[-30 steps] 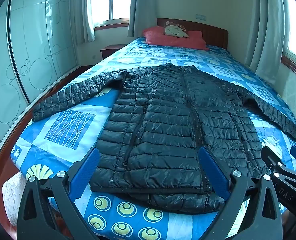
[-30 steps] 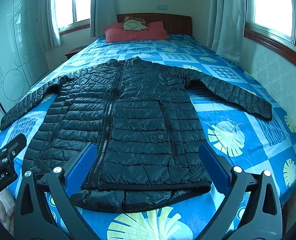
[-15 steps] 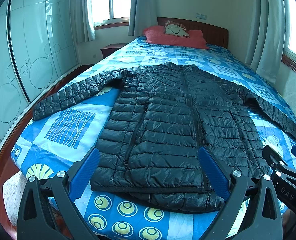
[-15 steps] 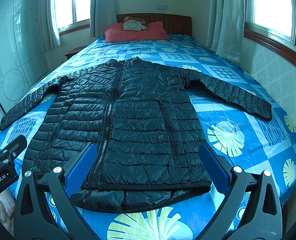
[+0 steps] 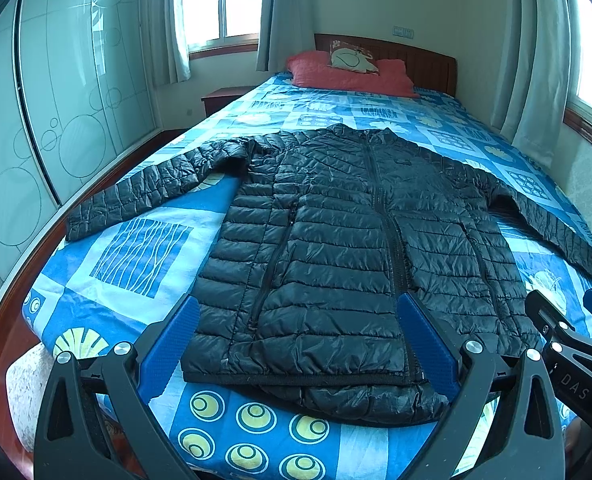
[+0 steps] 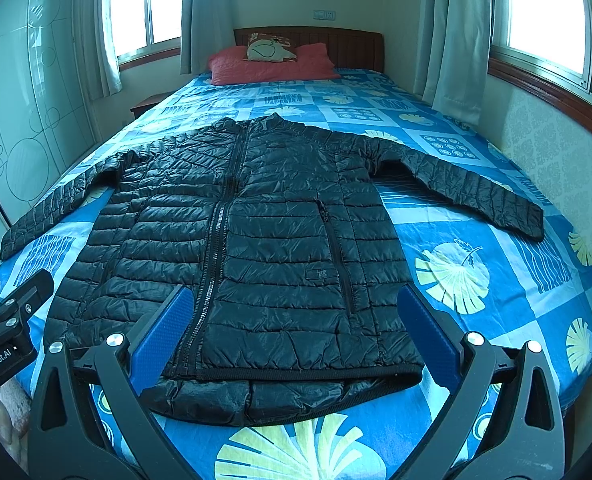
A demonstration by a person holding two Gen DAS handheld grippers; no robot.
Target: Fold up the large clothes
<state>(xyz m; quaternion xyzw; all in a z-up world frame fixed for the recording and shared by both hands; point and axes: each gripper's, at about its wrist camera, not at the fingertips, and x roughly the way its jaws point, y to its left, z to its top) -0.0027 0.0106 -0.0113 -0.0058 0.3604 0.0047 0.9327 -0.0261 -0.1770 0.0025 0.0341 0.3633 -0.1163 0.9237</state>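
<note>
So the black puffer jacket (image 5: 336,248) is laid out flat, front side up, across the lower half of the bed (image 5: 135,248); zip closed down the middle, collar pointing toward the headboard (image 6: 336,42), hem at the foot end nearest the cameras; both sleeves stick out sideways and angle down a bit, one cuff near each long edge of the bed; the back panel pokes out a little past the front hem. Bedspread is that loud blue patchwork with yellow leaf and circle prints; red pillows (image 6: 271,66) plus a pale cushion (image 6: 269,48) sit up against the headboard.

Left hand-held gripper (image 5: 296,344) hangs above the foot of the bed over the jacket's left half, blue fingers (image 5: 169,340) spread wide apart, nothing between them and not touching the fabric; right hand-held gripper (image 6: 296,344) is doing the same over the right half, fingers (image 6: 428,336) wide apart and empty too; each one shows up at the edge of the other's view, so they're side by side.

Frosted wardrobe doors (image 5: 67,100) with circle patterns run along the left wall; curtained windows (image 6: 544,4) on the right and far walls.
</note>
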